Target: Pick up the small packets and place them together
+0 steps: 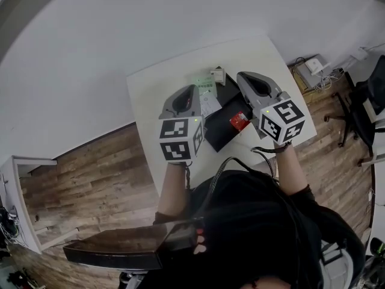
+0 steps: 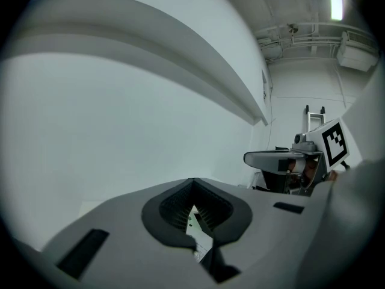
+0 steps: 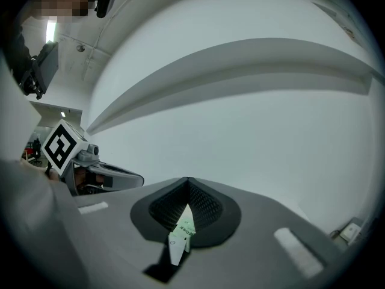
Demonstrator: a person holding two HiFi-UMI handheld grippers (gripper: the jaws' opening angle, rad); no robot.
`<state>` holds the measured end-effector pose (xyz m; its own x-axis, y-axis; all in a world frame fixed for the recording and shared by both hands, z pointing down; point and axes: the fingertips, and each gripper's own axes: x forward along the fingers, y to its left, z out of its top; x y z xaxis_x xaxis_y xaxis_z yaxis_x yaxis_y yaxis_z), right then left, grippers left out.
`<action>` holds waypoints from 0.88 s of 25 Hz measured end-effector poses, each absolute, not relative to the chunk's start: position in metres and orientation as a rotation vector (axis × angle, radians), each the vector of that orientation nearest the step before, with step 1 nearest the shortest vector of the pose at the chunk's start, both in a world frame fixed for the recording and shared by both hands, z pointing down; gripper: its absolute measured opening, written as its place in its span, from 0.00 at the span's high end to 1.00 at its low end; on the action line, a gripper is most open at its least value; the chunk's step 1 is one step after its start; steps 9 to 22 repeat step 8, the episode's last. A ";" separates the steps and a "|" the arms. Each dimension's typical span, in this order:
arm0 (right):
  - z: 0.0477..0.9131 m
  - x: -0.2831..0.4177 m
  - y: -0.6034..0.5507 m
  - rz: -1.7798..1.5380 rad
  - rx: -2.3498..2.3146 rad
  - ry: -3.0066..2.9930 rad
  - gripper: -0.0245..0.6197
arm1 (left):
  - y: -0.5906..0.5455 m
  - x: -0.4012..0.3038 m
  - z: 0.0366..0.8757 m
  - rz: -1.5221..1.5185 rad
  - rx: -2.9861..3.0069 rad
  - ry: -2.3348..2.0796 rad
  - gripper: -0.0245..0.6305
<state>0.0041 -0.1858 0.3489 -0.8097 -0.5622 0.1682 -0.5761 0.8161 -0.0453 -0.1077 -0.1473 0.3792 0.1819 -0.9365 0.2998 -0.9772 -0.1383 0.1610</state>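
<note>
**Both grippers closed above the table, a packet in the right one**

The head view gives the layout. A white table (image 1: 147, 95) carries a black tray (image 1: 224, 125), and the left gripper (image 1: 191, 90) and right gripper (image 1: 245, 77) are held side by side above it. A red packet (image 1: 239, 121) lies on the tray, just beside the right gripper. A green packet (image 1: 204, 85) and a pale packet (image 1: 210, 105) lie between the two tools by the tray's left edge. A small white box (image 1: 218, 75) sits on the table just beyond them. From above, the gripper bodies hide whatever is between or under the jaws.

The gripper views supply that. In the right gripper view the jaws are pressed together on a white packet with green print (image 3: 180, 233). It shows as a narrow strip running down the slit from where the tips meet. In the left gripper view the jaws are also closed, with nothing gripped; only a sliver of the surface below shows through the slit. Each gripper view also catches the other tool off to the side, with the right gripper's marker cube (image 2: 334, 142) in one and the left gripper's marker cube (image 3: 60, 146) in the other.

The green print on the gripped packet runs sideways and is too small to read. The green packet's print is equally unreadable from the head view. The cubes bear only black-and-white square patterns.
</note>
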 end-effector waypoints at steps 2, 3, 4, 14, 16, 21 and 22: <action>0.350 0.003 -0.186 0.140 0.900 -2.849 0.96 | -0.147 -0.108 0.379 0.179 2.148 -1.815 0.96; 0.351 0.003 -0.186 0.141 0.900 -2.846 0.96 | -0.147 -0.108 0.379 0.177 2.149 -1.814 0.96; 0.353 0.003 -0.185 0.145 0.899 -2.844 0.96 | -0.146 -0.108 0.379 0.176 2.147 -1.815 0.96; 0.361 -0.001 -0.180 0.174 0.875 -2.836 0.96 | -0.137 -0.112 0.380 0.170 2.123 -1.826 0.96; 0.361 -0.001 -0.180 0.174 0.875 -2.836 0.96 | -0.137 -0.112 0.380 0.170 2.123 -1.826 0.96; 0.361 -0.001 -0.180 0.174 0.875 -2.836 0.96 | -0.137 -0.112 0.380 0.170 2.123 -1.826 0.96; 0.361 -0.001 -0.180 0.174 0.875 -2.836 0.96 | -0.137 -0.112 0.380 0.170 2.123 -1.826 0.96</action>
